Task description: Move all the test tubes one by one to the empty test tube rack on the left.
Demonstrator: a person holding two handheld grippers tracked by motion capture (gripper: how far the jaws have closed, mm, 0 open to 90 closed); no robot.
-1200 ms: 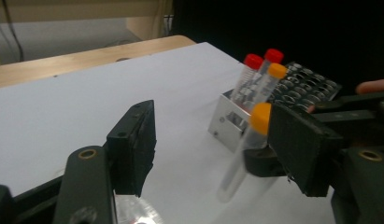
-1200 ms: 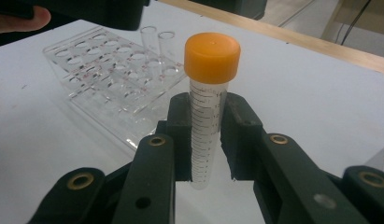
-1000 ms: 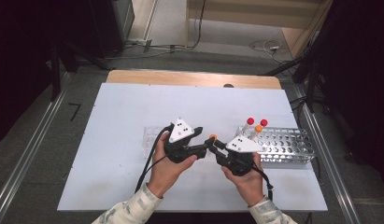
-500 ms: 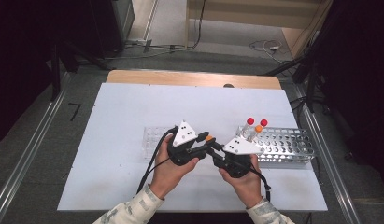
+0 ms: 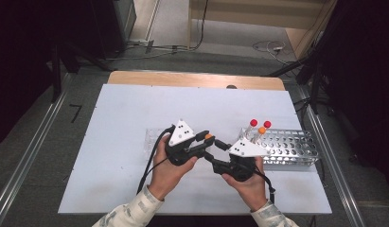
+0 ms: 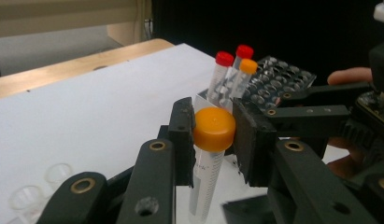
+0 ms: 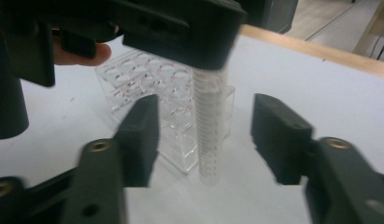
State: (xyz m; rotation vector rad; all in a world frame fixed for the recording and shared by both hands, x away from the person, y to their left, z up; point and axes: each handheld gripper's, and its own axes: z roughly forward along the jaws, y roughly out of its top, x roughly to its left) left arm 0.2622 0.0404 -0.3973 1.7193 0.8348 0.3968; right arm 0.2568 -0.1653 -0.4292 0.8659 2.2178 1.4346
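A clear tube with an orange cap (image 6: pixel 213 128) stands upright between the two grippers above the white table (image 5: pixel 126 113). My left gripper (image 6: pixel 213 135) is shut on it just under the cap, its jaws having just closed further. In the high view the cap (image 5: pixel 208 137) sits at the left gripper's tips (image 5: pixel 205 141). My right gripper (image 7: pixel 206 135) has just been opening. Its pads (image 7: pixel 140 135) stand apart on either side of the tube's lower body (image 7: pixel 207 121) without touching it. From the right gripper view, the left gripper (image 7: pixel 180 28) covers the tube's top.
A metal mesh rack (image 5: pixel 287 149) at the right holds two red-capped tubes (image 5: pixel 253 123) and one orange-capped tube (image 5: pixel 261 130). A clear plastic rack (image 5: pixel 154 139) lies behind the left hand. The table's wooden far edge (image 5: pixel 192 79) borders the floor.
The left gripper has moved right and closed on the orange-capped tube. The right gripper's jaws, shut on that tube before, have opened off it.
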